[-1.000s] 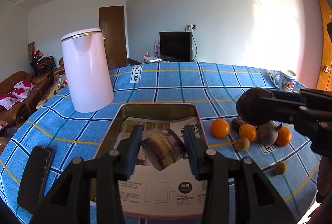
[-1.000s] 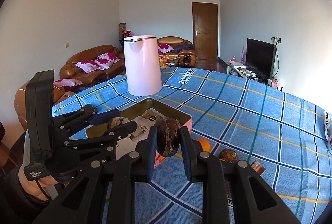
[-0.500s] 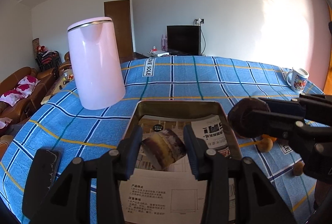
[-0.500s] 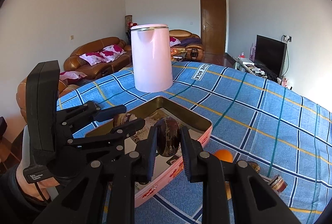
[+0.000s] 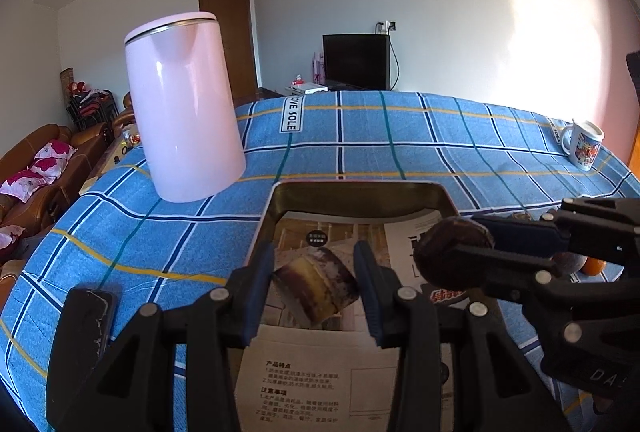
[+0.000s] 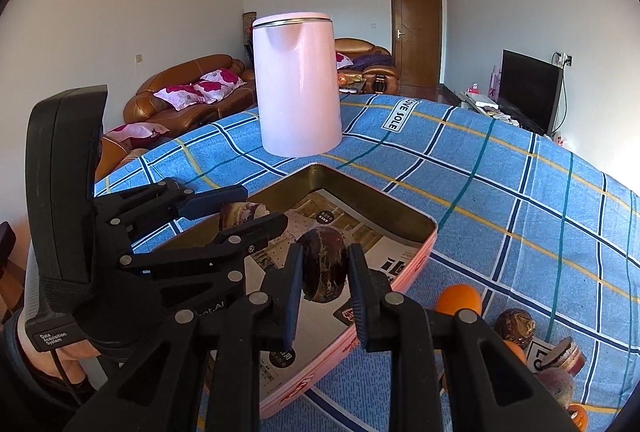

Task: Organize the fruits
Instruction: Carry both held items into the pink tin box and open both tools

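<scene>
left gripper clamped on one cut passion fruit half, right gripper pinching one whole passion fruit, both over one tin tray, one pink kettle at 12 o'clock, one orange at 4 o'clock

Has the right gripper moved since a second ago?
Yes. The right gripper, shut on a dark fruit, has come from beside the tin to over it.

1 kettle, 1 tin, 1 mug, 1 phone, 2 grippers, each holding 1 dark fruit; at least 2 oranges.
</scene>
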`<state>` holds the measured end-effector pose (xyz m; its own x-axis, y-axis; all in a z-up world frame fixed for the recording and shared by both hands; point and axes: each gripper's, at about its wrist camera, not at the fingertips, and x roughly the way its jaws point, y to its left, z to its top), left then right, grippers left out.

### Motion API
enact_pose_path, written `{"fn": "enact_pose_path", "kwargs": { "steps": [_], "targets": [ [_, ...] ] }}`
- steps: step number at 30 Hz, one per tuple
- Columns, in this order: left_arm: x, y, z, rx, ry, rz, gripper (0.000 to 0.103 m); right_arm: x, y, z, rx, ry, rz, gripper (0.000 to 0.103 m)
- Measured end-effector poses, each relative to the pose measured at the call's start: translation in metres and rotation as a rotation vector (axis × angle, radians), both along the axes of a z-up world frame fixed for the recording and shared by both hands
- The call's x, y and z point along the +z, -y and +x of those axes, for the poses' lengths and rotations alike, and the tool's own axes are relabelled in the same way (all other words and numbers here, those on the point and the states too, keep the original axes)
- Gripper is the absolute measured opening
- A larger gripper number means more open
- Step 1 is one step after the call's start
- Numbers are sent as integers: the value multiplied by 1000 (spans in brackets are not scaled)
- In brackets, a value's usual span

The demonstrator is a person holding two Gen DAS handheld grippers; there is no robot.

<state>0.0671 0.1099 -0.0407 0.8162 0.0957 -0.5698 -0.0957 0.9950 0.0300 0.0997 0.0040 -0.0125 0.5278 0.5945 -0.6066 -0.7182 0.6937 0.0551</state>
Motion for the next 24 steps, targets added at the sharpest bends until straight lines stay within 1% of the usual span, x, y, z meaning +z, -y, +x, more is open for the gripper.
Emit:
{"fn": "enact_pose_path", "kwargs": {
  "steps": [5,16,18,20,23,24],
  "targets": [
    [-2,-3,4,4,-25,4,43,-8,-6,3,5,-17,-18,24],
    [-7,-2,10,10,-70,45,44,-27,-17,6,12,-44,-78,24],
    [-7,-4,9,13,-70,36,44,-29,-18,6,13,-46,-86,24],
    [-6,-4,7,23,-57,43,44,-30,-18,7,15,-54,-79,24],
    [-3,-2,2,30,-45,46,50,-29,-16,5,10,-51,-75,25],
    [-2,-2,0,35,-39,40,58,-28,-13,4,8,-47,-74,27]
  ]
}}
